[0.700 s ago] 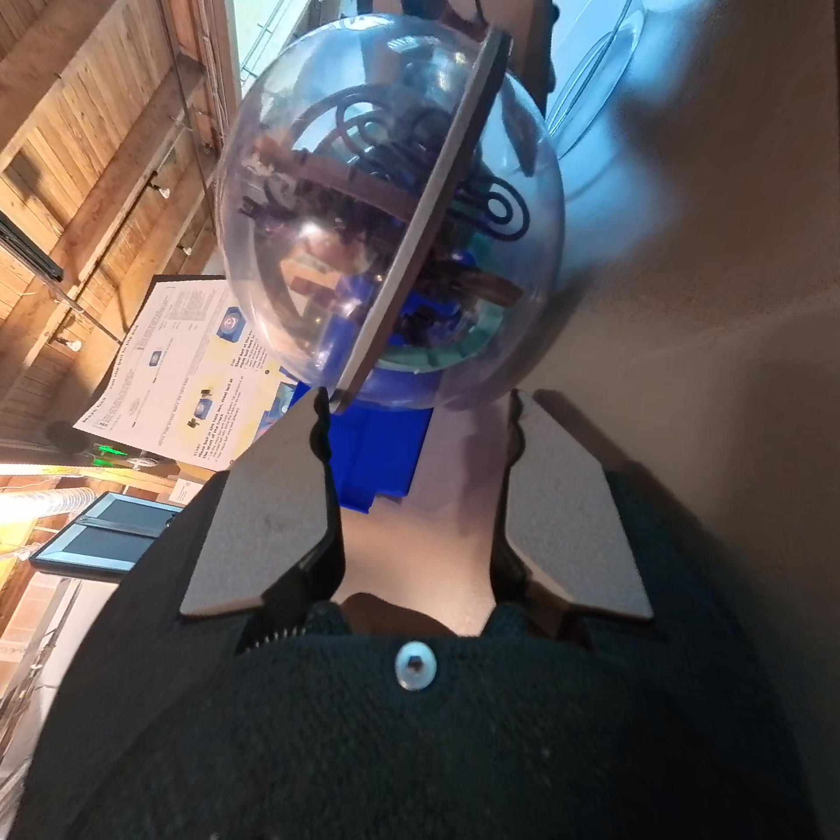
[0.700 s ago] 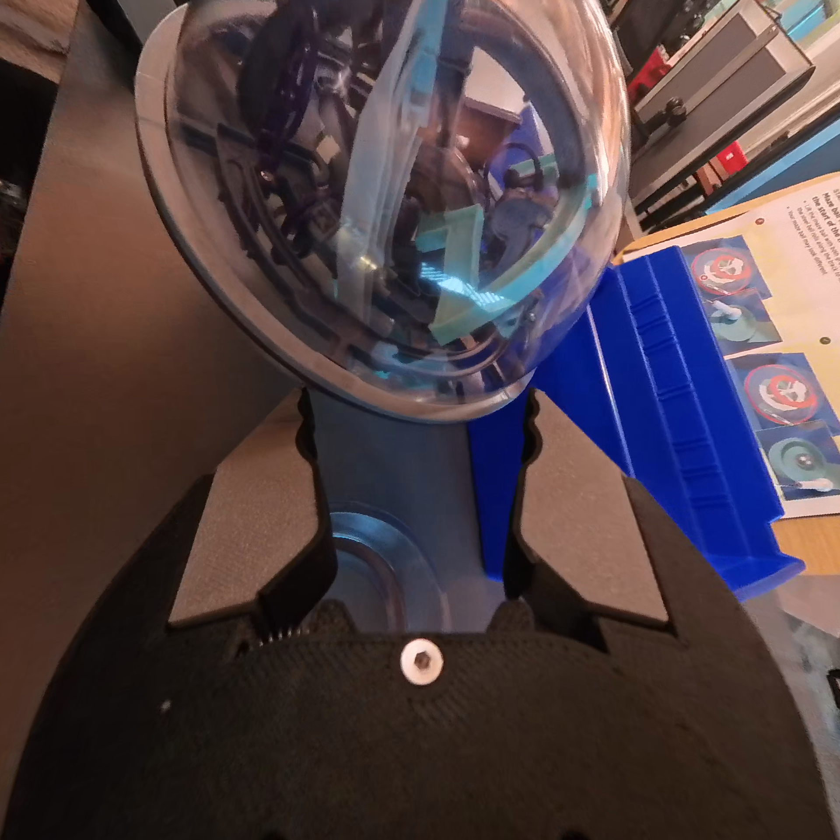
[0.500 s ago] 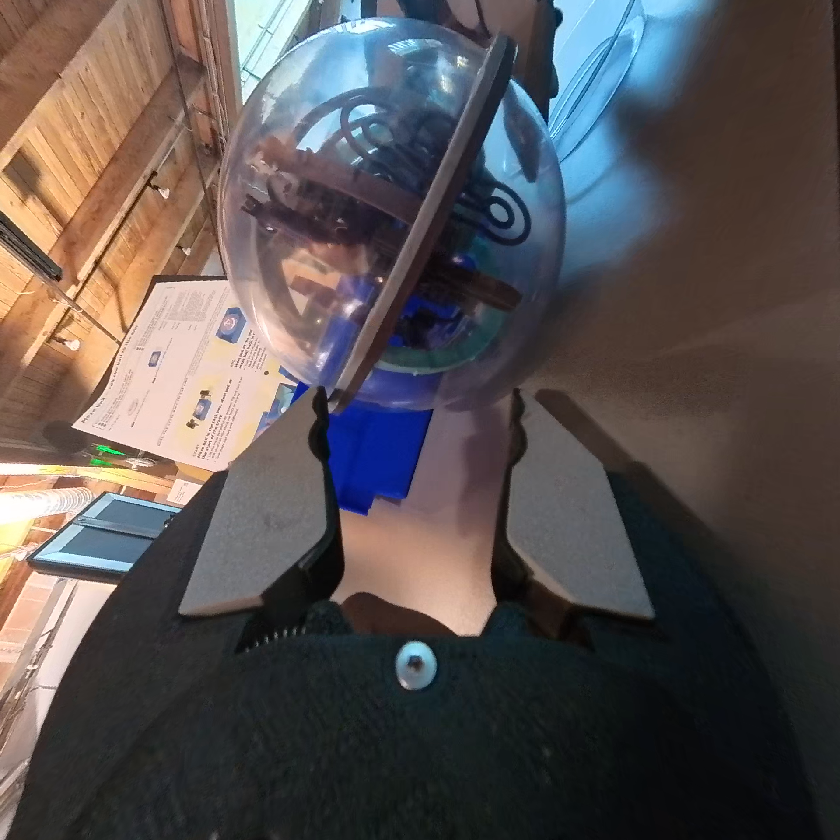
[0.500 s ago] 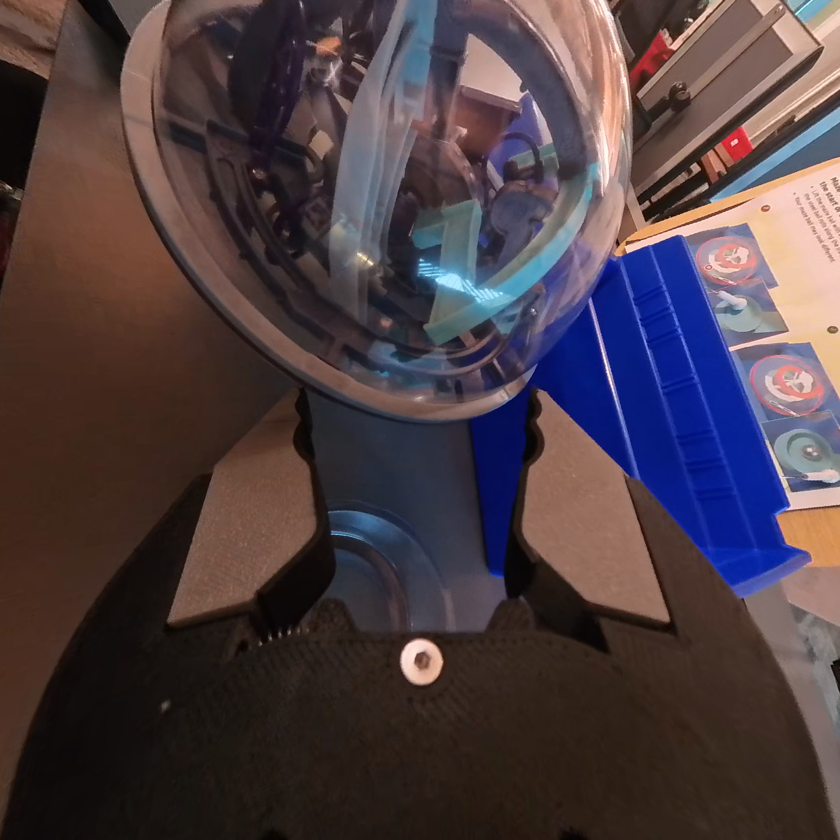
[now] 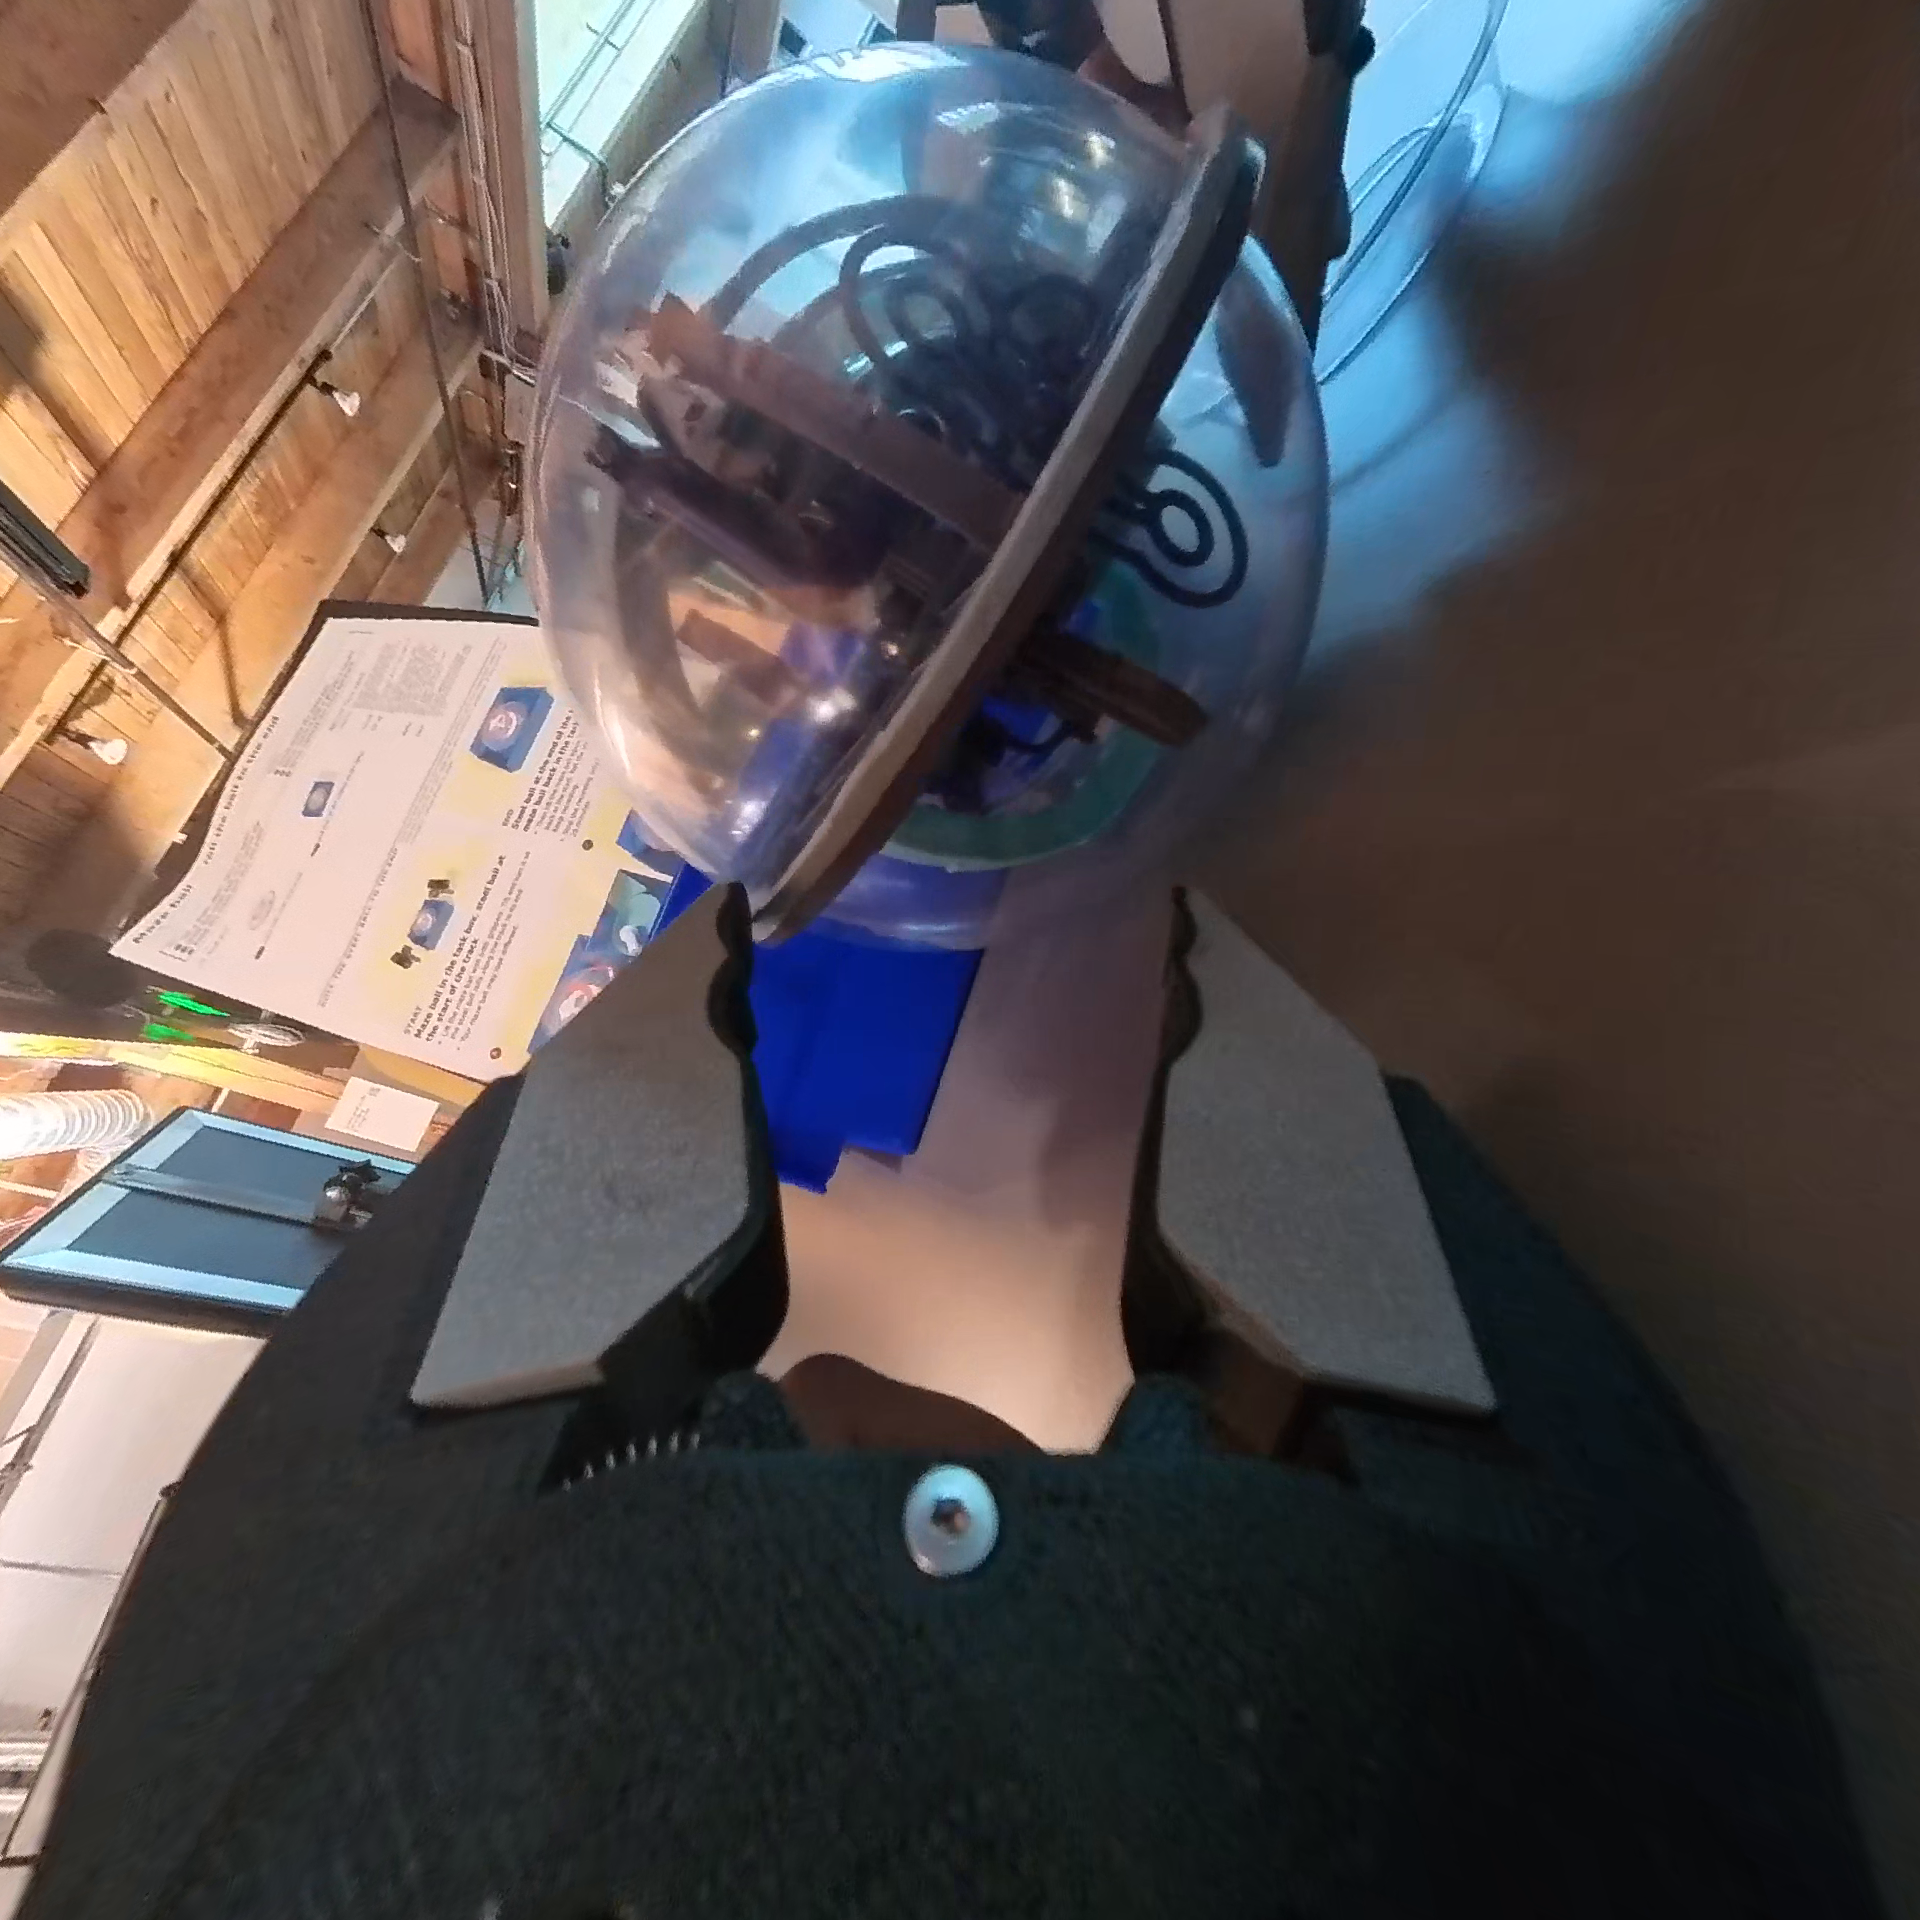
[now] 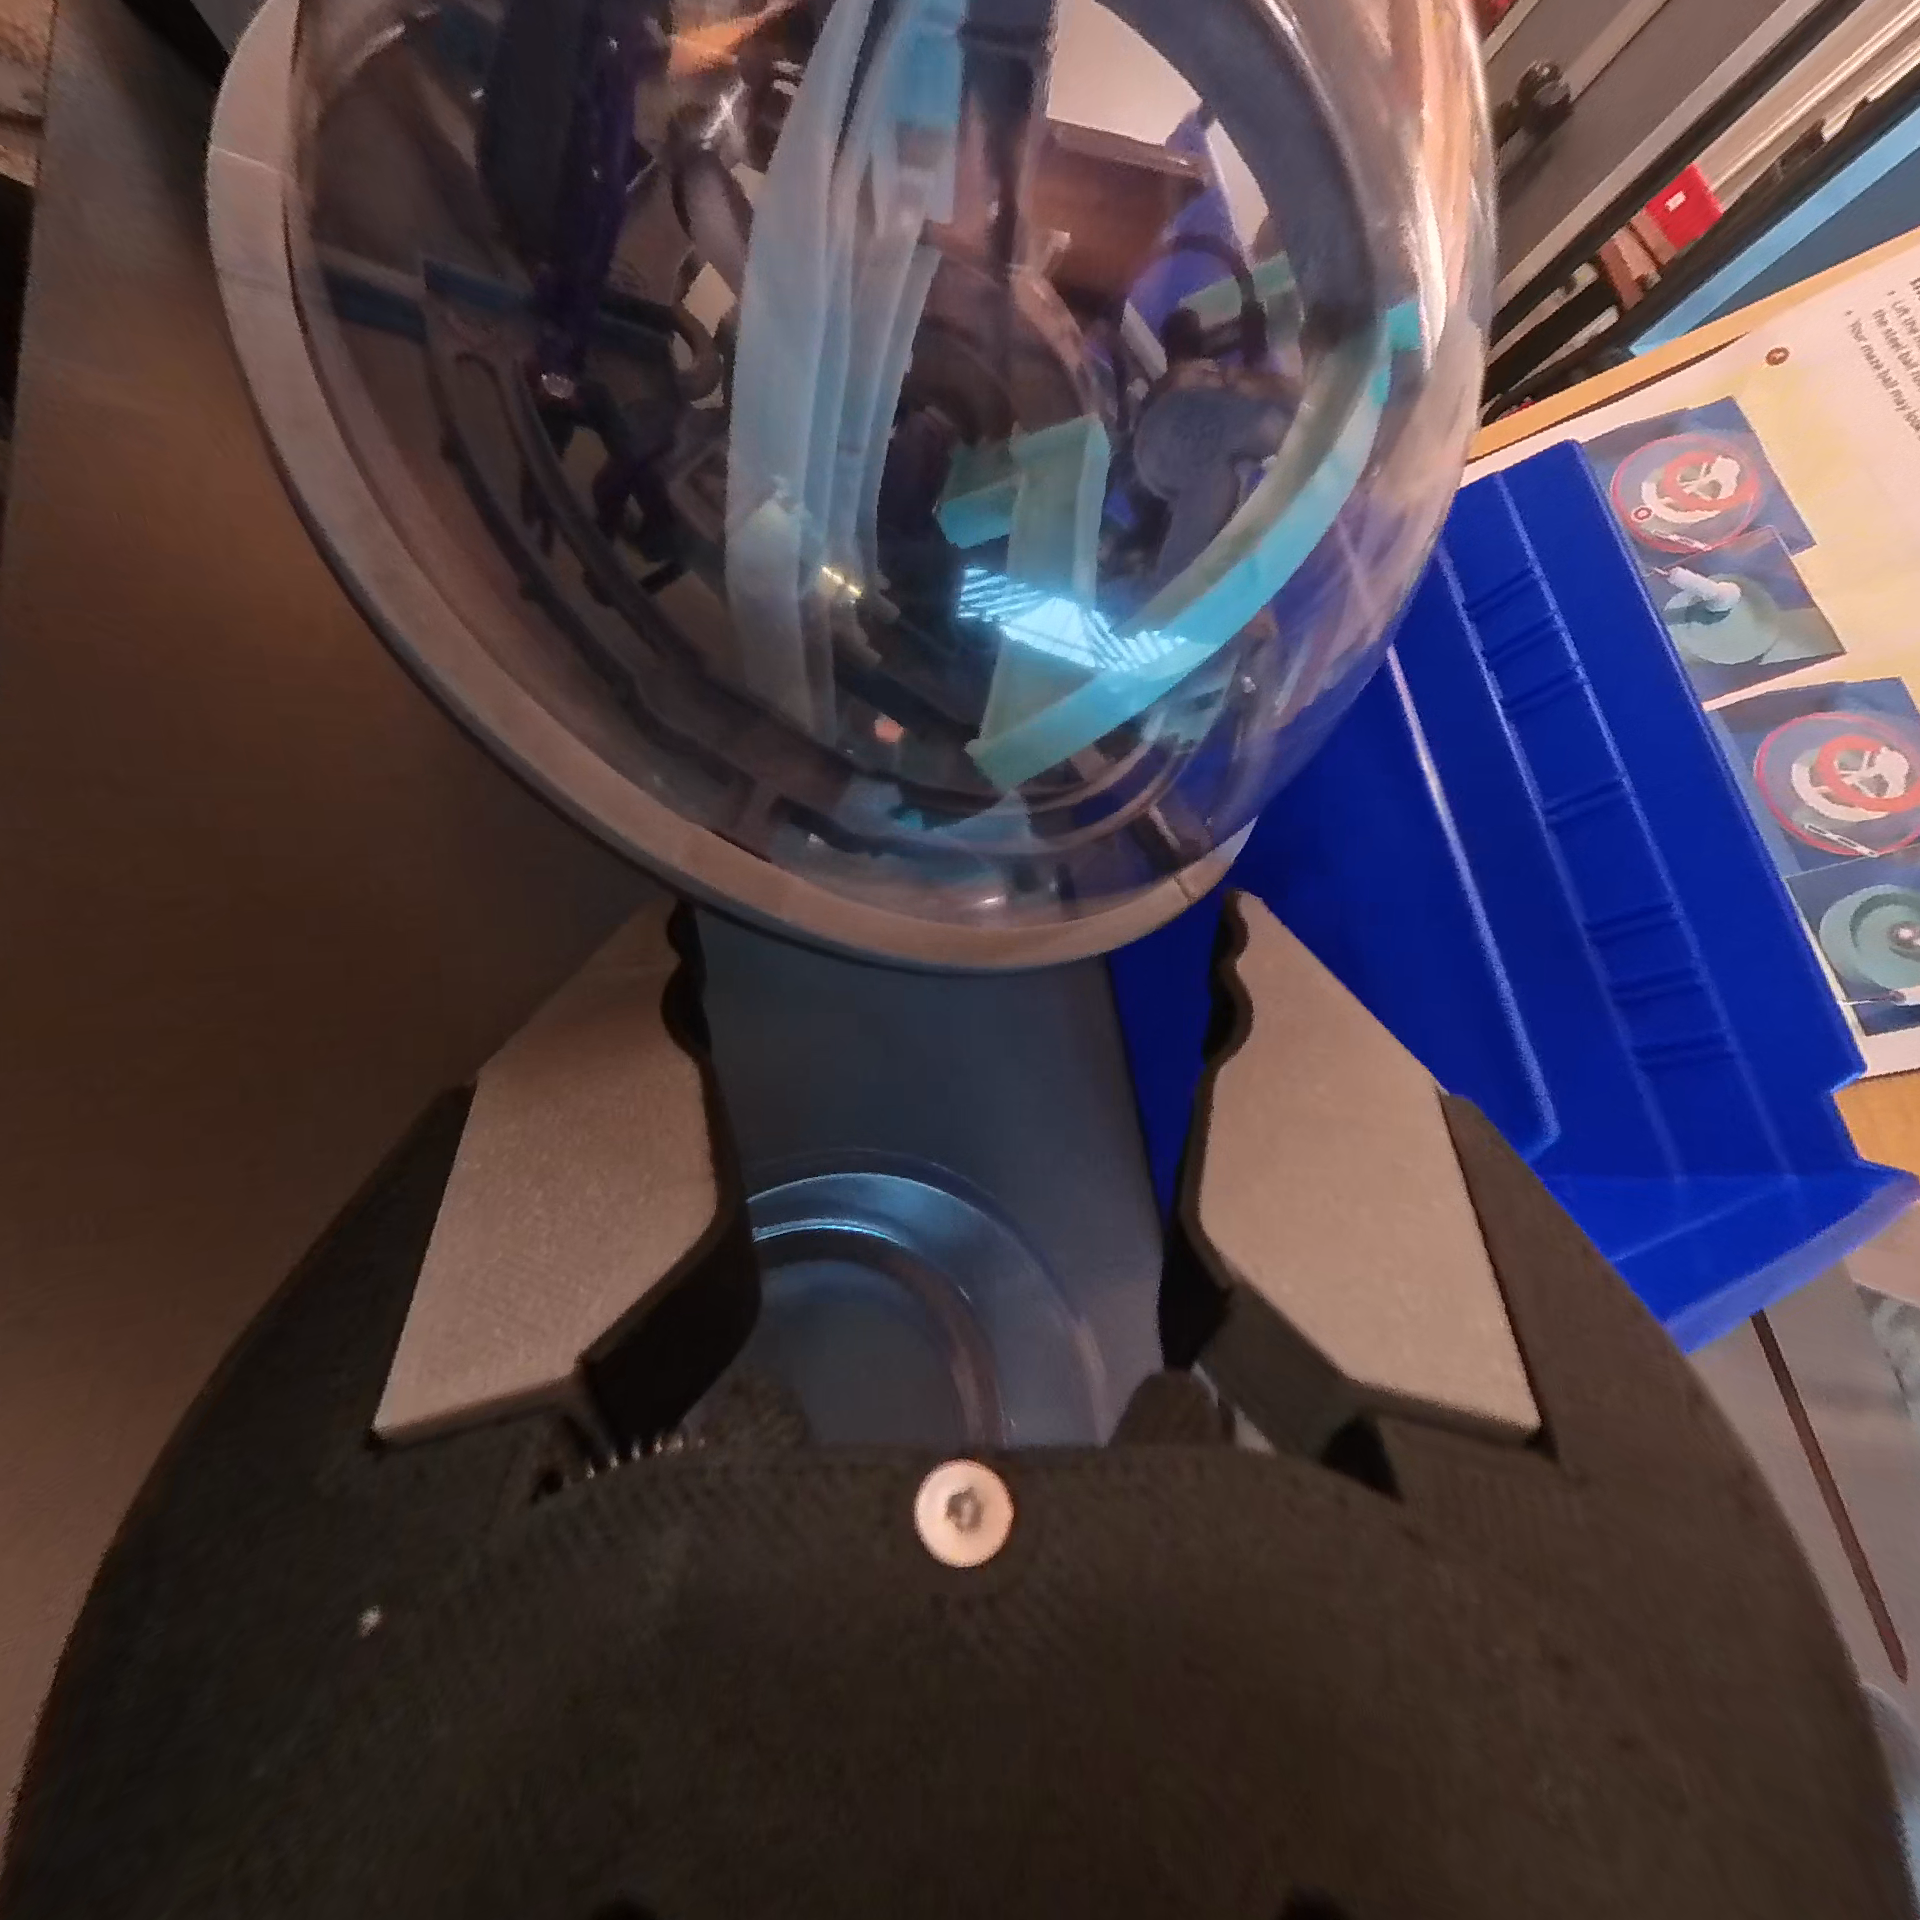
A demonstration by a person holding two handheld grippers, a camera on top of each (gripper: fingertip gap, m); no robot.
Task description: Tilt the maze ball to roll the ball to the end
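The maze ball (image 5: 925, 499) is a clear sphere with a grey equator ring and dark and teal tracks inside. It hangs in the air, cradled between my two grippers from opposite sides. My left gripper (image 5: 956, 914) is wide open, and its left fingertip (image 5: 732, 925) touches the ring's edge. My right gripper (image 6: 953, 914) is wide open, and the ball (image 6: 852, 468) rests against both its fingertips (image 6: 681, 935). The sphere is far wider than either jaw opening. I cannot pick out the small ball inside.
A blue plastic bin (image 6: 1507, 935) stands just right of the ball, with a printed instruction sheet (image 6: 1818, 623) beyond it. Both also show in the left wrist view: the bin (image 5: 862, 1039) and the sheet (image 5: 364, 831). A clear round dish (image 6: 904, 1299) lies on the dark table (image 6: 208, 831) below.
The ball has turned a little between the grippers. In the right wrist view its grey ring has swung further left and up. Both grippers stay wide open against it.
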